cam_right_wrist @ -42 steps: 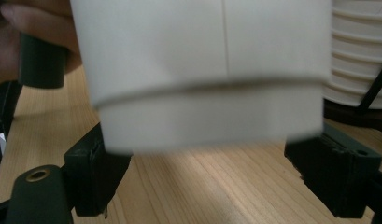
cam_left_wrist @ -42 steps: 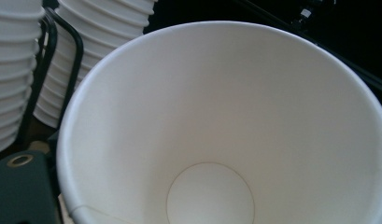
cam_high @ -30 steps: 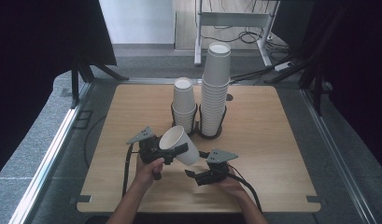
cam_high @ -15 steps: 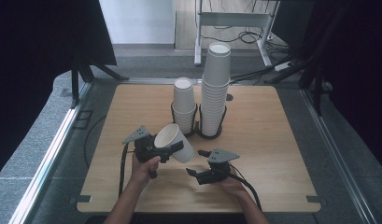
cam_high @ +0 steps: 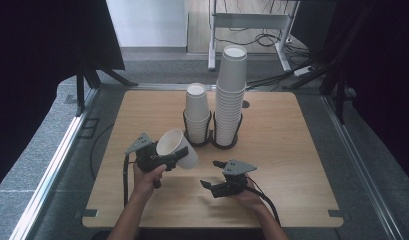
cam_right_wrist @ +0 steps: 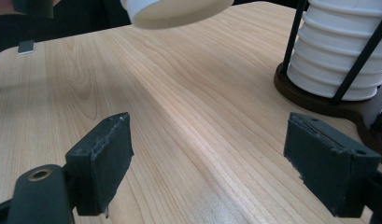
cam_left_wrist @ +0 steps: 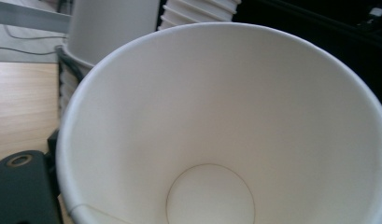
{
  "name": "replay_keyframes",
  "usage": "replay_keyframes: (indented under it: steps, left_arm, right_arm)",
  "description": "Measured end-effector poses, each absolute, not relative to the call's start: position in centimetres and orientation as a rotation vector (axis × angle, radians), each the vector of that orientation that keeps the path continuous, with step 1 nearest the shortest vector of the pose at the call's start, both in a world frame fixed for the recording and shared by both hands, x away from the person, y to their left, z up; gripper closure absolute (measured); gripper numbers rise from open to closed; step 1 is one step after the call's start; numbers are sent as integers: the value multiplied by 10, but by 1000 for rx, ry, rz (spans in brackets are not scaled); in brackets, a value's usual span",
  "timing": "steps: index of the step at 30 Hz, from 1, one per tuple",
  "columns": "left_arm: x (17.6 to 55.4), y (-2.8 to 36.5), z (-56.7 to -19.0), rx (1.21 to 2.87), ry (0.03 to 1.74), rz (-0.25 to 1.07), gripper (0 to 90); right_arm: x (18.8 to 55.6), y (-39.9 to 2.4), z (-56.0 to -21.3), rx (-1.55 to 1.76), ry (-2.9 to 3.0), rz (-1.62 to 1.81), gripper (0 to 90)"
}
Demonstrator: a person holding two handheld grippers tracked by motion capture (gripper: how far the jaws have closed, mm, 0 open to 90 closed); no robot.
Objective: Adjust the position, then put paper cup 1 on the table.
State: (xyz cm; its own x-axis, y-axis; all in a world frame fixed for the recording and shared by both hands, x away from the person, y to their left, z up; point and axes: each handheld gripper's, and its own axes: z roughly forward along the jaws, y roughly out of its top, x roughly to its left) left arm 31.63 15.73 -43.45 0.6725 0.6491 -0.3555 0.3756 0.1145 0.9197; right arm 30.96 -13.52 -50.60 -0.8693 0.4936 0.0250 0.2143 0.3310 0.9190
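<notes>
The wooden tabletop is mostly bare in front & to the right, so room is left for moving; its near edge is close to both hands. At the back, the tall cup stack & short cup stack are held in a black wire rack. One paper cup is pinched at its rim by the left hand-held gripper, tipped, above the tabletop. It could be squashed or dropped if squeezed wrong. The right hand-held gripper is spread wide, w/ nothing in it; the rack could be bumped.
</notes>
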Motion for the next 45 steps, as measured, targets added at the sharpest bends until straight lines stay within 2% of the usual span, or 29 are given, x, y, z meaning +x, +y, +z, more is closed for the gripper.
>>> replay_keyframes:
  steps: [36,45]
  left_arm:
    - [324,197,-438,1517,1054,438,125]
    - [330,212,-444,1541,1150,534,123]
  right_arm:
    - [309,-136,-507,629,2355,1507,159]
    - [309,-136,-508,634,2354,1498,159]
